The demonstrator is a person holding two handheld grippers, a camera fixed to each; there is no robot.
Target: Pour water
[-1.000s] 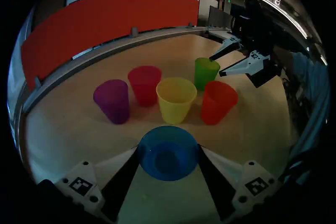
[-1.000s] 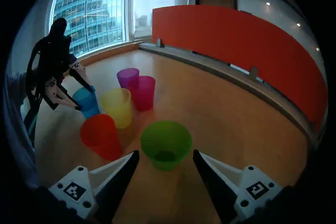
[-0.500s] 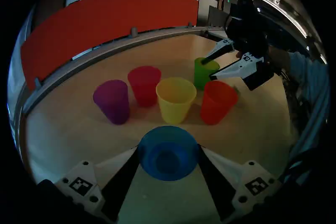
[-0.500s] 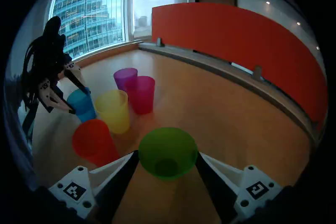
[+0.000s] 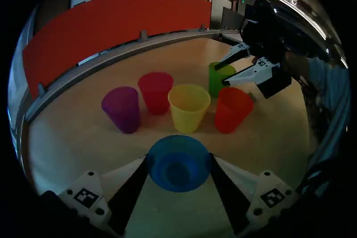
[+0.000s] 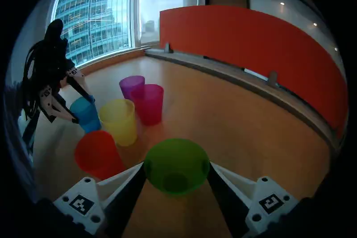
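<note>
My left claw (image 5: 178, 163) is clenched on the blue cup (image 5: 178, 175). Both fingers press its sides, and it stands upright with its mouth up. My right claw (image 6: 176, 169) grasps the green cup (image 6: 176, 157) the same way, also upright. From my left claw the green cup lies ahead and to the right, well apart, past the yellow cup (image 5: 188, 106) and orange cup (image 5: 232, 108) standing on the table (image 5: 67, 135). I judge one cup must be carried across to the other before tilting. I cannot tell whether either cup holds water.
</note>
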